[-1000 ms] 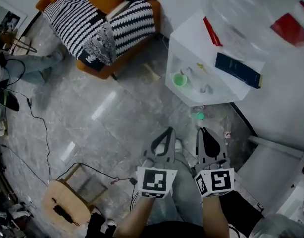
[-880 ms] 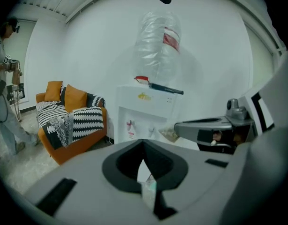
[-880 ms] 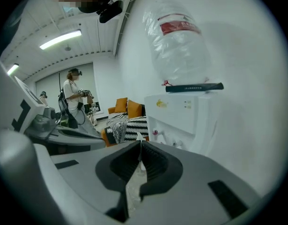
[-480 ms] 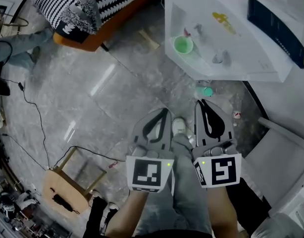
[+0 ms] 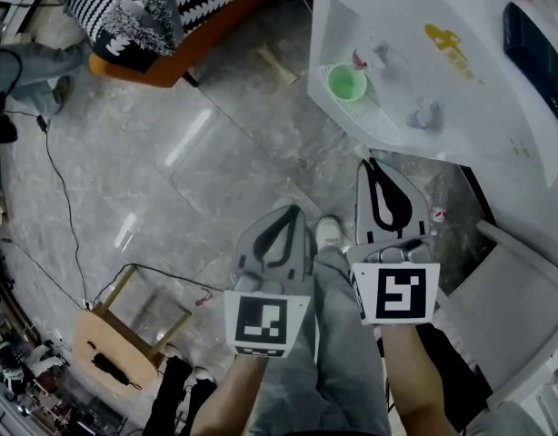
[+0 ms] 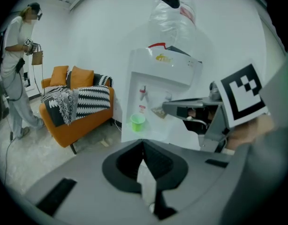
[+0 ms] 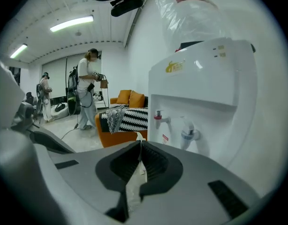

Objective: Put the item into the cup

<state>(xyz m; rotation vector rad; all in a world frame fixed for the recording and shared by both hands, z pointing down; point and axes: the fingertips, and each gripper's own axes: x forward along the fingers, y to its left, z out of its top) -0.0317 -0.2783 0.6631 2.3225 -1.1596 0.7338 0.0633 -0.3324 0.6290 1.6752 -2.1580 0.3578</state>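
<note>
Both grippers have neared the water dispenser (image 5: 461,80) since a second ago; the right gripper (image 5: 374,163) leads the left gripper (image 5: 286,214). Each has its jaws pressed together, empty. The green cup (image 5: 345,84) sits on the drip tray below the red tap (image 5: 361,59). An orange sofa (image 5: 170,57) stands well left.

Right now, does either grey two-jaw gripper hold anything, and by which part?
Nothing is held: the grey left gripper and the grey right gripper both have jaws closed together, empty.

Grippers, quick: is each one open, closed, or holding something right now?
Left gripper: closed, jaw tips touching, nothing held.
Right gripper: closed, jaw tips touching, nothing held.
</note>
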